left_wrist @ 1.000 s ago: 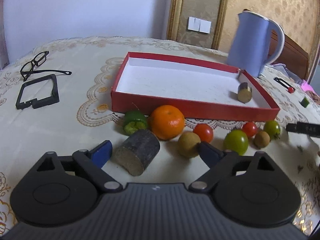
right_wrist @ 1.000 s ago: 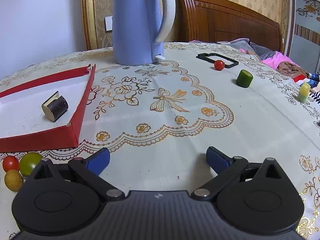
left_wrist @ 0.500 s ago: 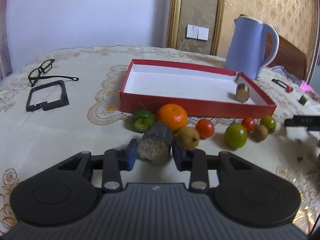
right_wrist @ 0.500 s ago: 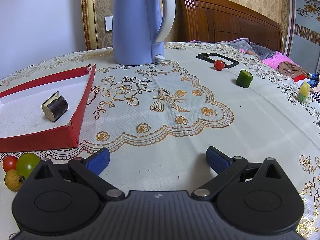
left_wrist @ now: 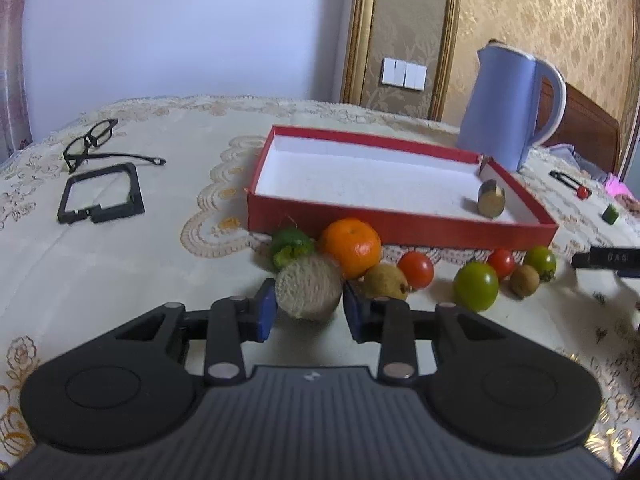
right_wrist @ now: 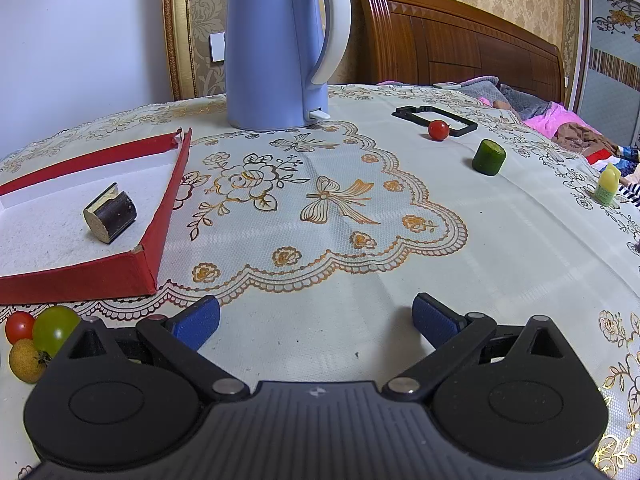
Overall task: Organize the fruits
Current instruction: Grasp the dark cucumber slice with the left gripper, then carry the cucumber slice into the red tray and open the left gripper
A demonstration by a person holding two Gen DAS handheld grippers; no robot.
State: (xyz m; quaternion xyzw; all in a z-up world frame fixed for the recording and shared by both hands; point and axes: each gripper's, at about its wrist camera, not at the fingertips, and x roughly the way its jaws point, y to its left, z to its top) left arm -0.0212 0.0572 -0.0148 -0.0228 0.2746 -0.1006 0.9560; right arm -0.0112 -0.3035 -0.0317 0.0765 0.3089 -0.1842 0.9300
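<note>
The short dark-skinned cane segment with a pale fibrous cut end (left_wrist: 309, 292) sits between the blue pads of the left gripper (left_wrist: 309, 309), which has just closed in and now clamps it from both sides. Its round cut face looks straight back at the camera, so its long axis runs away along the fingers, toward the orange mandarin (left_wrist: 351, 246) just behind it. It is at the near end of the fruit row on the cream embroidered tablecloth (left_wrist: 120, 264) — in front of the shallow red cardboard tray with a white floor (left_wrist: 400, 224). The left gripper tilts downward toward the table, low over the cloth.

A second, smaller cane piece (right_wrist: 110, 213) lies on its side in the tray's right corner, cut end facing outward.

The right gripper (right_wrist: 316, 320) hangs over bare cloth with its fingers spread wide and nothing between them — angled down likewise.
</note>
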